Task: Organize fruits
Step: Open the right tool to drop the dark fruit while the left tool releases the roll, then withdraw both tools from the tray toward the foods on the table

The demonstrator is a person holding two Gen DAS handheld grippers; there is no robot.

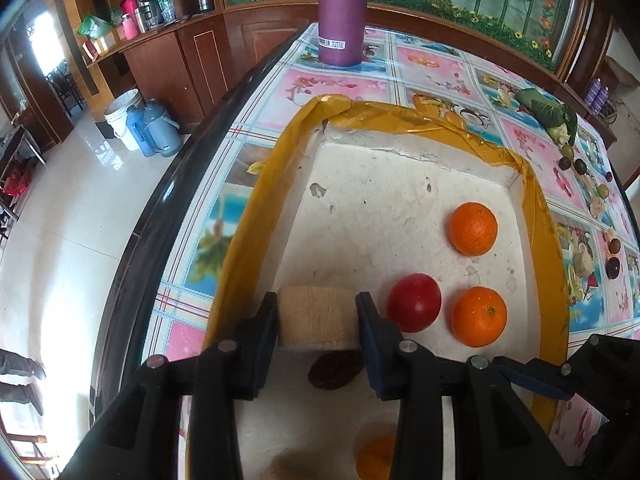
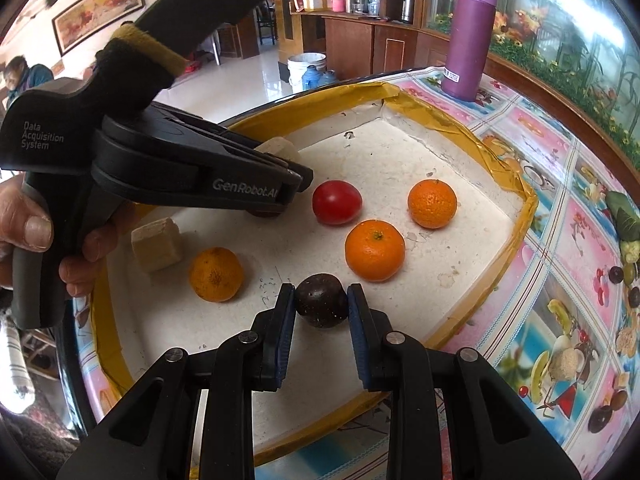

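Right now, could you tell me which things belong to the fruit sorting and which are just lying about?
Job: tray, three oranges, red fruit, dark fruit in right tool, tan block in left tool.
Lying about: purple flask, second tan block.

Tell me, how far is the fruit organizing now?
Done: three oranges and a red tomato lie in the white tray. In hand: the right gripper clamps a dark round fruit; the left gripper holds a beige block. Left: placing both.
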